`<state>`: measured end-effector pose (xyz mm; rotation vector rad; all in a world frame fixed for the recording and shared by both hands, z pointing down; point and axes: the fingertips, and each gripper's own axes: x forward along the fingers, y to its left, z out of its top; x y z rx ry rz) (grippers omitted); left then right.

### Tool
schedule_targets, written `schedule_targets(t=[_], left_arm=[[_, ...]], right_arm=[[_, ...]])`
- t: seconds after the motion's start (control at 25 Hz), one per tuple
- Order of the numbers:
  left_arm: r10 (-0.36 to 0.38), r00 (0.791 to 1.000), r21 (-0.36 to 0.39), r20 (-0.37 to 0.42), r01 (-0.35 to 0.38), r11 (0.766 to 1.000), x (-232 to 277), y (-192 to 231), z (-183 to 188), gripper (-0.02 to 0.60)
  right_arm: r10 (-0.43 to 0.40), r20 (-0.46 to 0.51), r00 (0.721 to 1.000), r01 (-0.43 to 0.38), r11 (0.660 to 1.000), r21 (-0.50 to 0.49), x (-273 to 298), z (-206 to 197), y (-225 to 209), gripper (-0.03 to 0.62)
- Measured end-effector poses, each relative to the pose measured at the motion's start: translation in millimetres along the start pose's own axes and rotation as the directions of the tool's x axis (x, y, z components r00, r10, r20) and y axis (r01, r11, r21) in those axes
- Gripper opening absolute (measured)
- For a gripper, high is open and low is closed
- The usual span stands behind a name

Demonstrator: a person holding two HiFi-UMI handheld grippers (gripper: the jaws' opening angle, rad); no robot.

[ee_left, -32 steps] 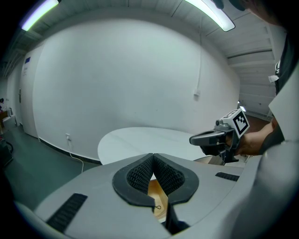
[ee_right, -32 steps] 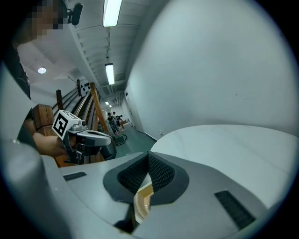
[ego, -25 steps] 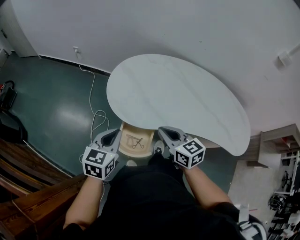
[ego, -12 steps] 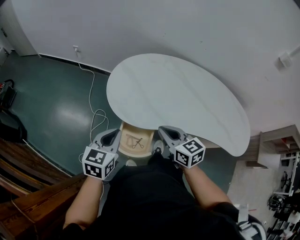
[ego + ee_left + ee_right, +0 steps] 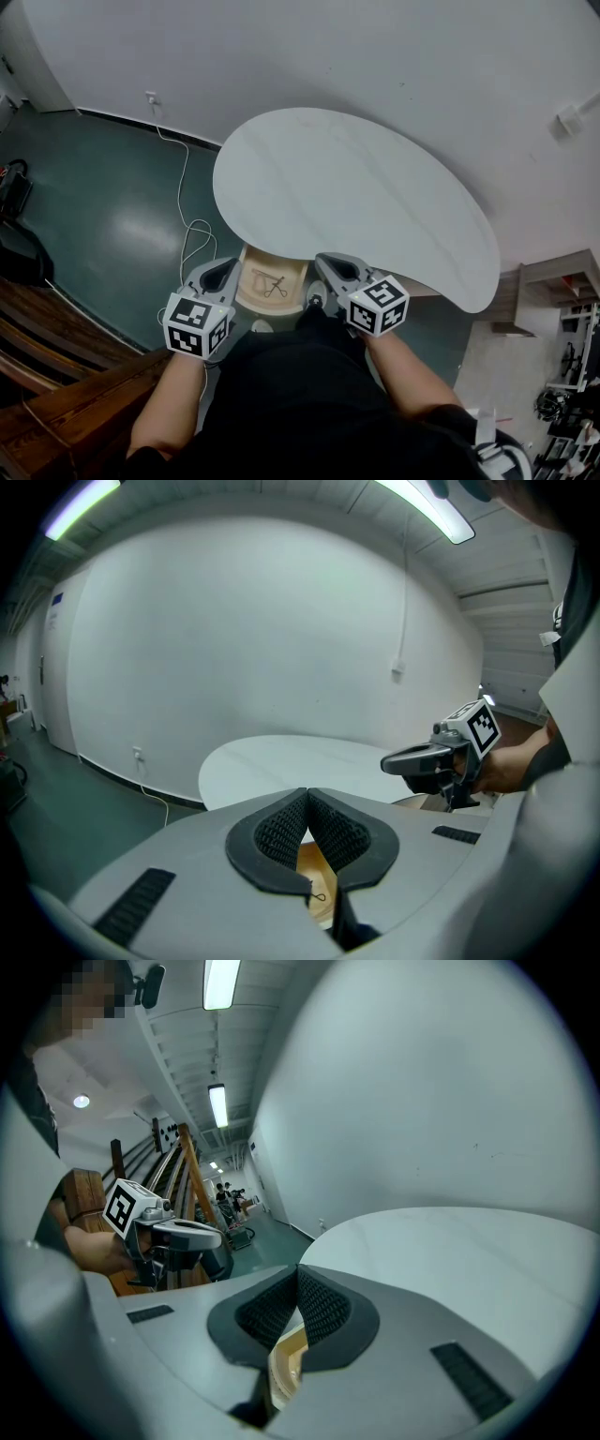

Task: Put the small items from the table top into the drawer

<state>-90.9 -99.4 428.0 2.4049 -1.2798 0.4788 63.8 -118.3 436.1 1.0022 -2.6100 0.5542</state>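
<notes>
Here, two hand-held grippers, left (image 5: 223, 272) and right (image 5: 330, 263), both pressed together; one drawer (image 5: 255, 298); one table (image 5: 347, 197)

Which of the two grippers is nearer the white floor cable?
The left gripper: the white cable lies on the floor beside it; the right gripper is across the drawer.

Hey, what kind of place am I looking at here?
Probably a bare workshop or lab hall: a plain white table on a dark green floor, strip lights overhead, and equipment shelves at the right edge.
</notes>
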Motion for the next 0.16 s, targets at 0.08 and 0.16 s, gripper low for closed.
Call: schedule_targets(t=[0.08, 0.16], left_arm=[[0.001, 1.0, -0.001, 0.002, -0.001, 1.0, -0.2, 0.8, 0.5, 0.015], [0.001, 1.0, -0.002, 0.004, -0.001, 1.0, -0.2, 1.2, 1.0, 0.015]], right_arm=[[0.001, -0.001, 1.0, -0.001, 1.0, -0.001, 0.3, -0.2, 0.4, 0.008], [0.001, -0.003, 1.0, -0.001, 1.0, -0.001, 0.5, -0.5, 0.8, 0.008]])
